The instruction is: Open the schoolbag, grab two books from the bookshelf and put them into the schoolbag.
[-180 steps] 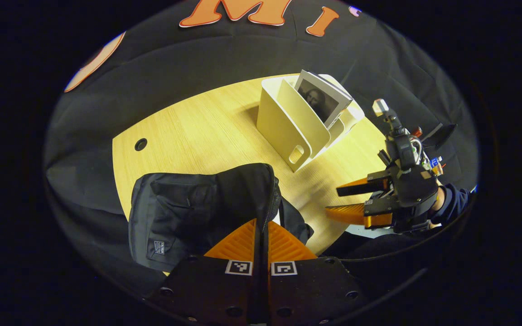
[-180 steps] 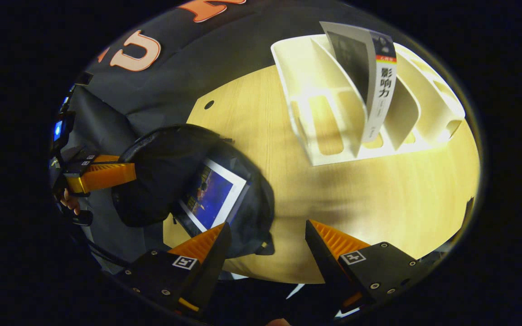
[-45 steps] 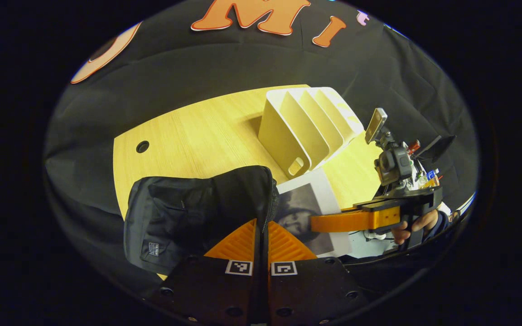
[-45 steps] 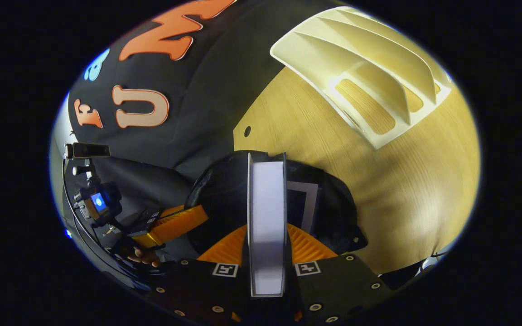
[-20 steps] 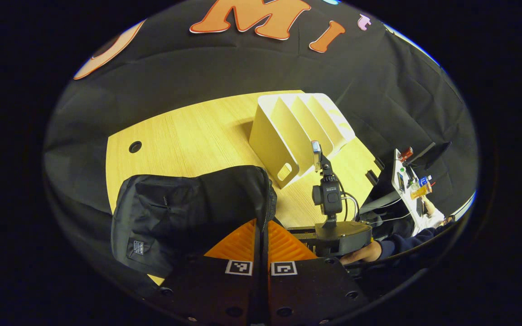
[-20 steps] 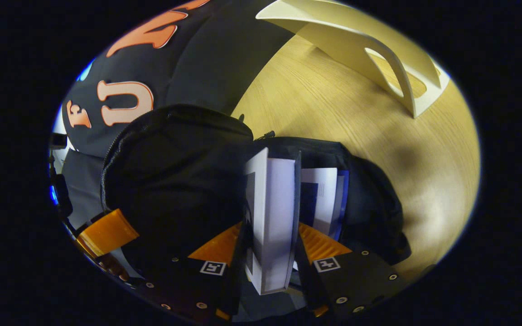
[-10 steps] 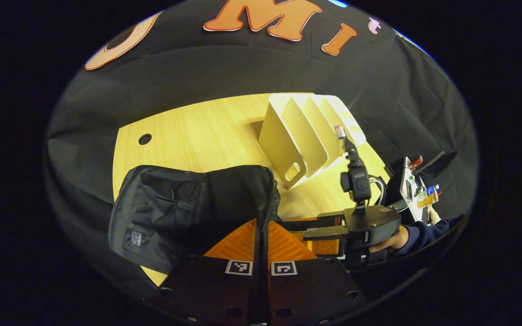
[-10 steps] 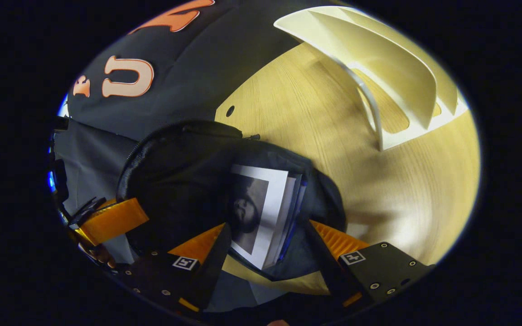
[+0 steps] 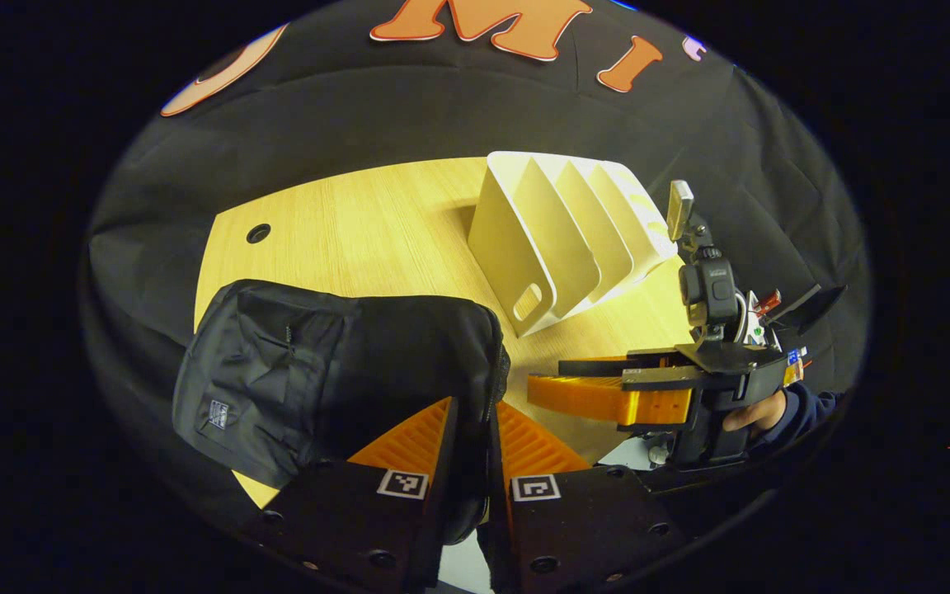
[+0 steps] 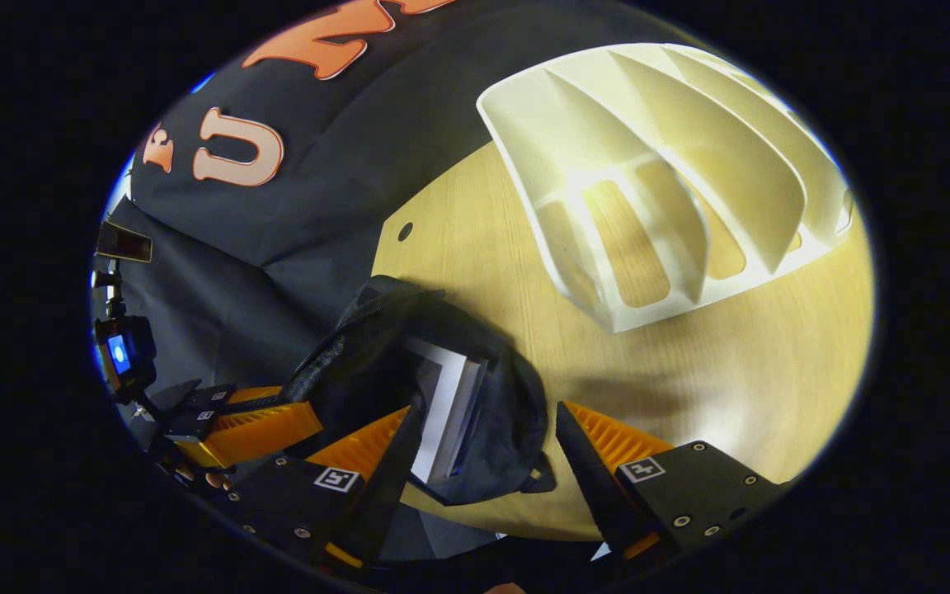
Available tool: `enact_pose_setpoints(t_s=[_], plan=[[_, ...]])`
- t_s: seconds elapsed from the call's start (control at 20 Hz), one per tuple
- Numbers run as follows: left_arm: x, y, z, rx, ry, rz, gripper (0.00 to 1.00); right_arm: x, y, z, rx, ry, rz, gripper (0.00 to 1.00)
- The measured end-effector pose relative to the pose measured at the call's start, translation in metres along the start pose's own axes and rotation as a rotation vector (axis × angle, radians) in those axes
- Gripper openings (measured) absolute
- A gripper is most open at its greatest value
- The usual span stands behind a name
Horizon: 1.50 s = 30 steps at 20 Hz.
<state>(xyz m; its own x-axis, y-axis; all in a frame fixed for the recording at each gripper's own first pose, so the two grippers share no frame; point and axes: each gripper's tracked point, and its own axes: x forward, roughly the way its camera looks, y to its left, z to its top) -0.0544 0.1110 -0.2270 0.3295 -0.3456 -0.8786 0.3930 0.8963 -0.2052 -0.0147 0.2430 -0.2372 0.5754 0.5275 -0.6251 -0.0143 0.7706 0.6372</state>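
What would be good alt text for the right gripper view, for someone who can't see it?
The open right hand-held gripper hovers over a black schoolbag lying open on a wooden table, with books inside it. A white bookshelf stands behind with bare slots, and the left hand-held gripper is at the bag's edge.

We note strong overhead light: the wooden table (image 9: 376, 239) glows warm yellow, and the white bookshelf (image 10: 673, 190) blows out to glare on its inner panels in the right gripper view. A soft shadow lies on the table beside the schoolbag (image 10: 516, 404). The schoolbag's black fabric swallows detail. Fisheye bending grows toward the rims; focus stays sharp mid-frame.
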Motion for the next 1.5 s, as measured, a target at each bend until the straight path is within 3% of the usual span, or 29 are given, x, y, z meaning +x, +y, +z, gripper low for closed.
enact_pose_setpoints(t_s=[0.1, 0.35, 0.45, 0.5, 0.9, 1.2, 1.5], plan=[[0.007, -0.007, -0.001, 0.007, 0.007, 0.015, 0.27, -0.009, -0.008, 0.008, -0.019, -0.013, -0.011, 0.98], [0.016, -0.037, 0.003, 0.028, -0.019, 0.008, 0.63, -0.033, -0.028, 0.028, -0.057, -0.055, -0.04, 0.98], [0.019, -0.05, 0.014, 0.046, -0.042, 0.022, 0.82, -0.044, -0.036, 0.041, -0.082, -0.089, -0.053, 0.98], [0.019, -0.057, 0.018, 0.053, -0.058, 0.028, 0.85, -0.051, -0.039, 0.048, -0.097, -0.108, -0.062, 0.98], [0.013, -0.107, 0.09, 0.108, -0.355, 0.172, 0.98, -0.137, -0.082, 0.117, -0.239, -0.337, -0.179, 0.98], [-0.009, -0.135, 0.141, 0.07, -0.6, 0.262, 0.98, -0.206, -0.1, 0.157, -0.351, -0.509, -0.226, 0.98], [-0.016, -0.15, 0.151, 0.055, -0.759, 0.315, 0.97, -0.245, -0.086, 0.18, -0.439, -0.616, -0.219, 0.98]])
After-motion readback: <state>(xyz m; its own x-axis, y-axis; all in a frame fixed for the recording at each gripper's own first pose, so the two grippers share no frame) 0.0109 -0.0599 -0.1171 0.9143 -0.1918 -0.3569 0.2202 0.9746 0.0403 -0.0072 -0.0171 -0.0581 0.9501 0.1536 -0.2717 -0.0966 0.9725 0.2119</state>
